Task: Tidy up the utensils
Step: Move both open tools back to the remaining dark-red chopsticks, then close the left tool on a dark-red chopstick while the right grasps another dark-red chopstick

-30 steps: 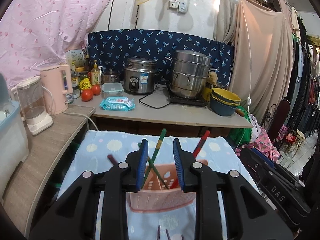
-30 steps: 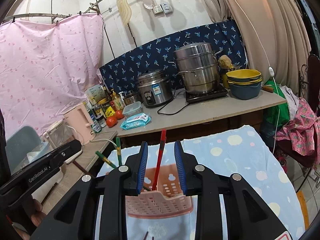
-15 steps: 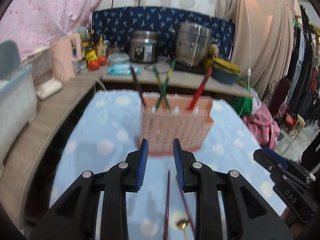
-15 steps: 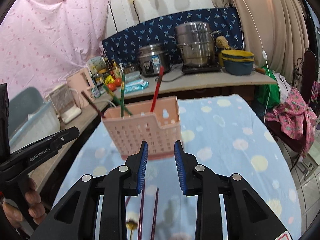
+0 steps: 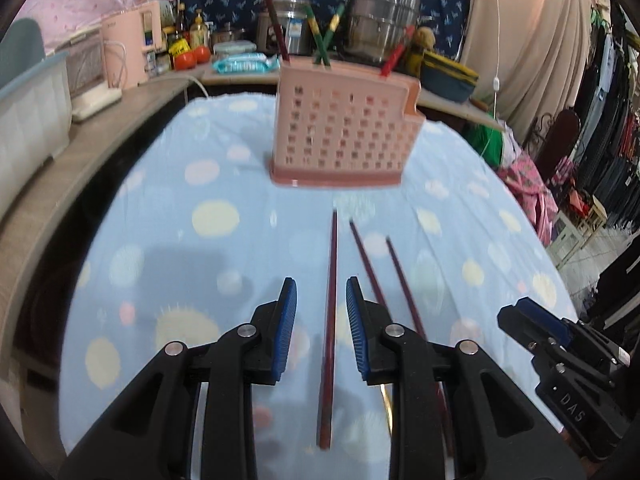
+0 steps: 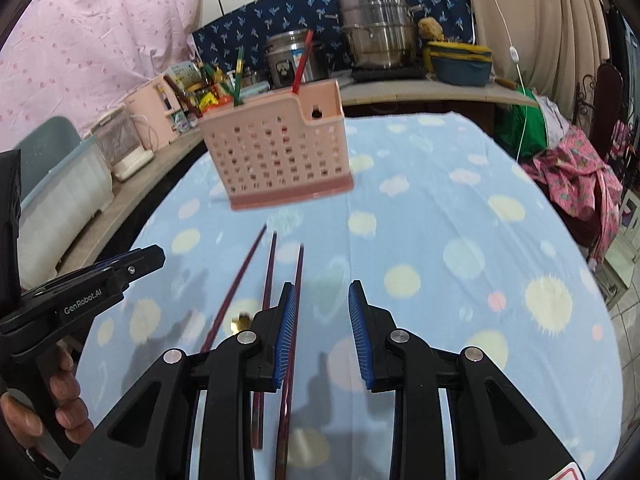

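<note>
3 dark maroon chopsticks (image 5: 330, 312) lie loose on the blue spotted cloth (image 5: 168, 216), running lengthwise toward the pink perforated holder (image 5: 344, 136), which stands upright further back on the same cloth. From where the left gripper (image 5: 321, 334) sits, low over the near end of the cloth, its blue-padded jaws are parted with 1 chopstick lying in the gap between them, touching neither pad as far as I can see; the other 2 sticks lie just to its right, 1 passing under the right finger. The right gripper (image 6: 321, 334) is beside it, jaws likewise apart and holding nothing, with the nearest chopstick (image 6: 294, 320) running along the inside of its left pad; whether it touches the pad I cannot tell. A small gold-coloured thing (image 6: 241, 319) sits among the sticks, too hidden to name. In the holder, 4 utensils stand tilted: a dark maroon stick (image 5: 275, 24) at the left, 2 green sticks (image 5: 324, 36) crossing in the middle, and a red one (image 5: 396, 50) at the right. Behind the cloth, a counter carries a rice cooker (image 6: 290, 58), a stacked steel steamer pot (image 6: 378, 34), some bowls (image 6: 460, 62), tomatoes (image 5: 192, 56) and a pink kettle (image 5: 134, 46).
</note>
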`<state>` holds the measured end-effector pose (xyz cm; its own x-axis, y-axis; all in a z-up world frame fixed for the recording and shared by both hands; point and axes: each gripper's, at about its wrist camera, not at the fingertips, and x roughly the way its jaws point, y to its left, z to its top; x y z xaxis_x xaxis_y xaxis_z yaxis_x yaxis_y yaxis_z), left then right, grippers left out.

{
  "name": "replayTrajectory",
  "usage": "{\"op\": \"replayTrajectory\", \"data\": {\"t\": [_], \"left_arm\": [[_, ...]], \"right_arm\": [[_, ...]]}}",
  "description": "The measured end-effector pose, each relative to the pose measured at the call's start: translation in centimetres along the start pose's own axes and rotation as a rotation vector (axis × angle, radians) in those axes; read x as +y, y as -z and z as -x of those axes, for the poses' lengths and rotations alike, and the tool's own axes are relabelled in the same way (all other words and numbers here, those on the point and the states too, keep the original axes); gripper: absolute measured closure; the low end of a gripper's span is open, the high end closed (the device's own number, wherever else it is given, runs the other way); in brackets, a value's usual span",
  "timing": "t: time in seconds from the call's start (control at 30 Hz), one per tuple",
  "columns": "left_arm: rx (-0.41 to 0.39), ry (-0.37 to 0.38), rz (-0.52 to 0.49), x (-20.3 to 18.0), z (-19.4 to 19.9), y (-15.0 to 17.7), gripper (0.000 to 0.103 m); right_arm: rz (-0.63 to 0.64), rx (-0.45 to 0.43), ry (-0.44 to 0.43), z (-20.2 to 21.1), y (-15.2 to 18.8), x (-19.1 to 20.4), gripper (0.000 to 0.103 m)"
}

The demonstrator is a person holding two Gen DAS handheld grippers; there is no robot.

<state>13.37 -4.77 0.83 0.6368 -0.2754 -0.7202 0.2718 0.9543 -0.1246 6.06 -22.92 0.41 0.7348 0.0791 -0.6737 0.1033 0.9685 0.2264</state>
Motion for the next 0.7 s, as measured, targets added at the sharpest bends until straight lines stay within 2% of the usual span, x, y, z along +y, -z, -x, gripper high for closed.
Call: {"op": "replayTrajectory", "data": {"t": [0.33,0.7], "left_arm": [[0.1,-0.017,0.008,0.6,-1.0,5.0,0.078],[0.143,0.003,0.006,0.4,-1.5,7.2,0.078]], "right_arm": [[0.032,0.097,-0.003,-0.8,4.9,1.2,0.076],[0.085,0.159,0.004,-1.3,8.0,2.5,0.076]]}}
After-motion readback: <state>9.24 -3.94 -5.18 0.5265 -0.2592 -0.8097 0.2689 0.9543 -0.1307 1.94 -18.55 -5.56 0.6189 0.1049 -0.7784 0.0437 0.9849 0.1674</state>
